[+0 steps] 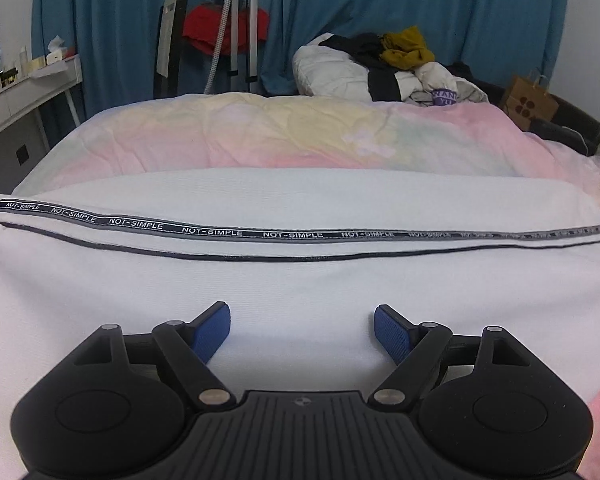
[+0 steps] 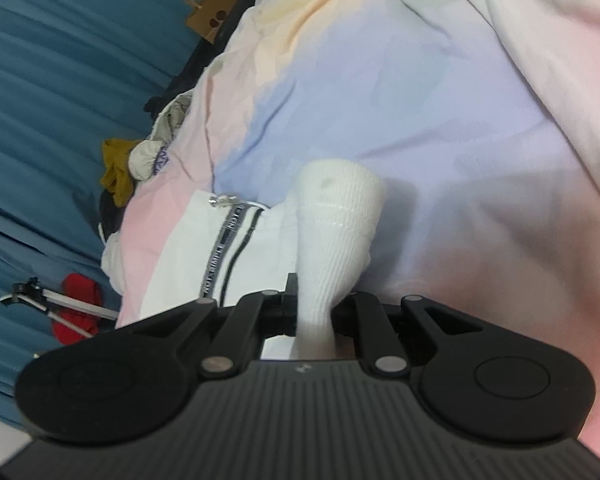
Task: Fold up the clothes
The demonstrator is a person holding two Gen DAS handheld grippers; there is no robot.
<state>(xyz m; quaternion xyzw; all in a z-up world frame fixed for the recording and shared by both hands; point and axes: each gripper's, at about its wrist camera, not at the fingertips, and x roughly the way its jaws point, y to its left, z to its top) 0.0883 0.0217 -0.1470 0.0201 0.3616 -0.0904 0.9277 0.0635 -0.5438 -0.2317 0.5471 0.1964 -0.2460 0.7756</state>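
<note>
white ribbed cuff (image 2: 332,240) in right gripper (image 2: 314,312)

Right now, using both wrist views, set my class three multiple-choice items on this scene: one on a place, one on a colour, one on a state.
1. Where does the pile of clothes lie?
A. at the bed's far end
B. on the desk
C. under the left gripper

2. What colour are the left gripper's finger pads?
A. red
B. blue
C. yellow

3. What state is the right gripper in?
A. open and empty
B. shut on nothing
C. shut on the white garment's ribbed cuff

Answers: 1 A, the pile sits past the pastel quilt; 2 B, both pads show blue; 3 C, white ribbed cloth rises from between its fingers.
</note>
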